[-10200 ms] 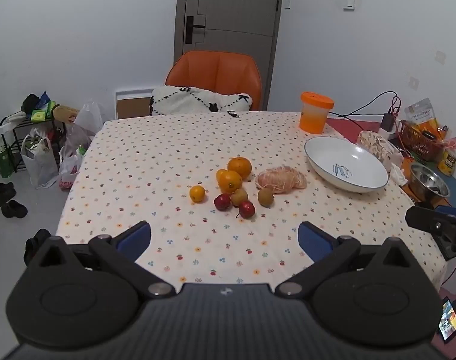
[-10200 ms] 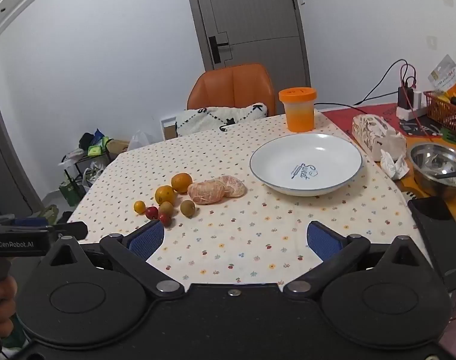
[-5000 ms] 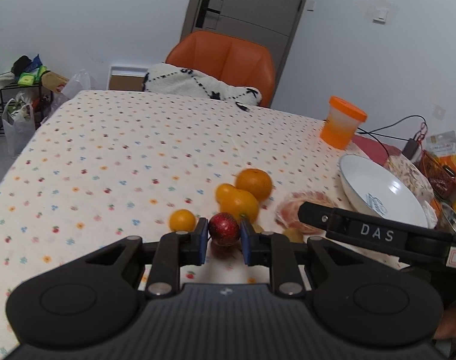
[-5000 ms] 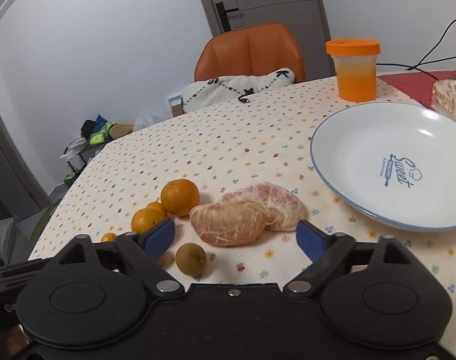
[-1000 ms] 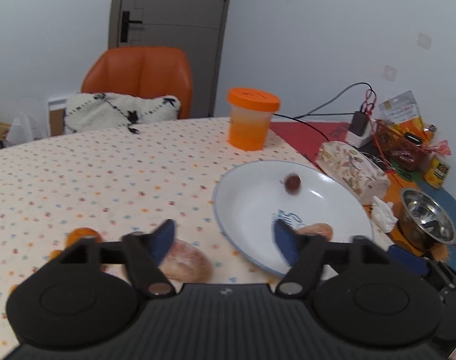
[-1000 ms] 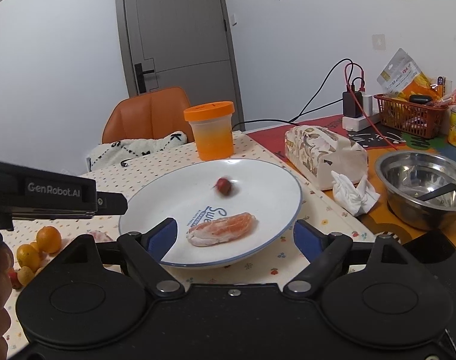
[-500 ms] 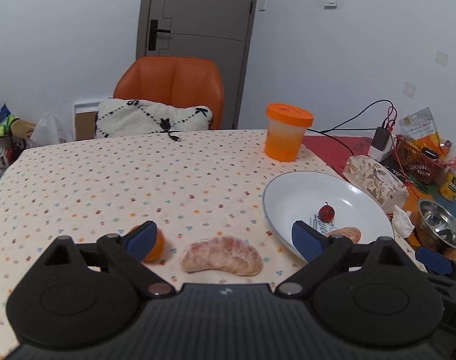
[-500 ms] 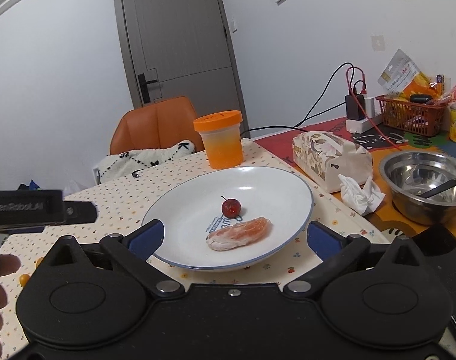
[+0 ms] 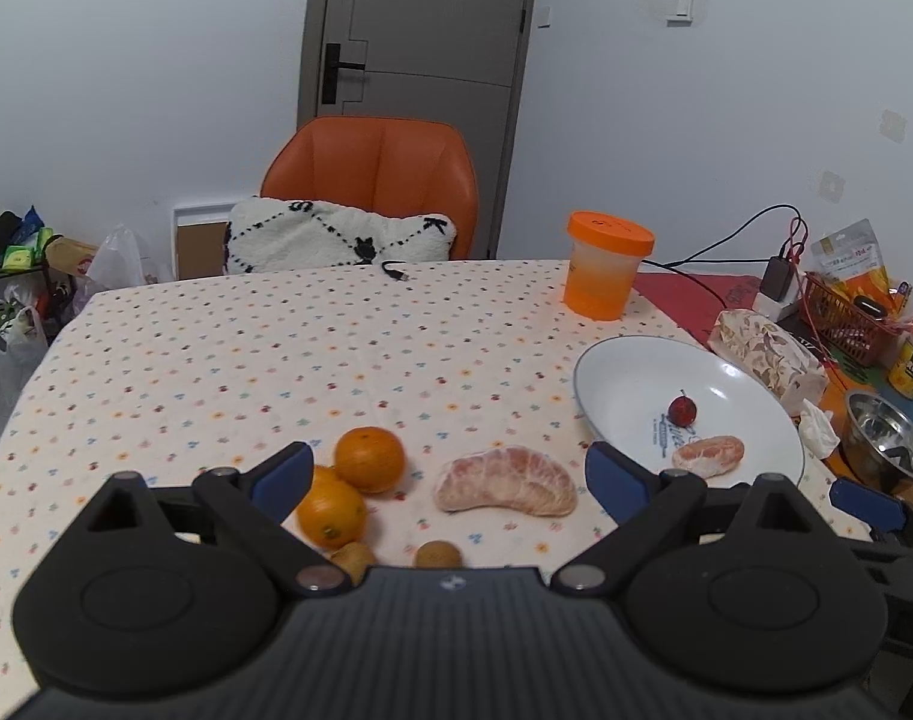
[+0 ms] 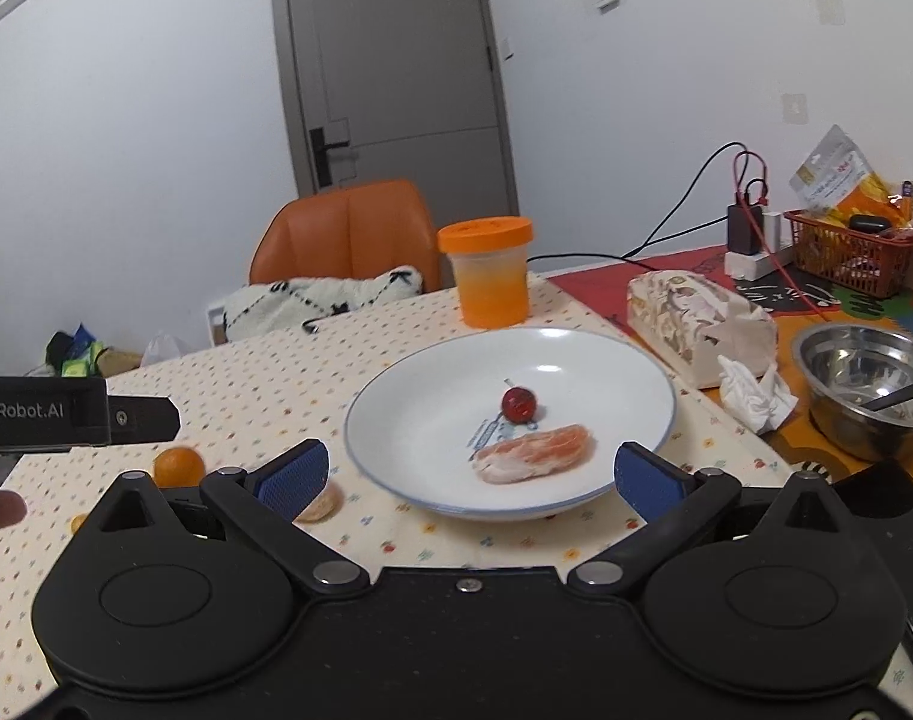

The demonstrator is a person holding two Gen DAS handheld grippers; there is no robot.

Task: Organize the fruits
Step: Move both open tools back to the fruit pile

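Two pieces of fruit already lie in the white plate [image 10: 654, 387]: a small red fruit [image 10: 518, 404] near its middle and a peeled citrus segment [image 10: 534, 451] just at its five o'clock. We judge we are between trips, with both tools emptied and the rest of the fruit left to fetch. Our left gripper [image 9: 450, 474] stands wide with nothing between its blue pads; its jaws have just been opening. It points down at a shallow slant over the flowered tablecloth [image 9: 276, 348], with the big peeled citrus half [image 9: 505, 481] right ahead at twelve o'clock, two oranges [image 9: 369, 459] touching each other at ten o'clock, and two small brown fruits [image 9: 438, 555] close under the tool's body. The plate sits at two o'clock from there. Our right gripper [image 10: 465, 477] is also spread wide and empty, its jaws just opened too, aimed low at the plate's near rim. Next, we think, the left tool should straddle the peeled half, which looks soft and wide, so a gentle, full-width closing is called for before carrying it toward the plate.
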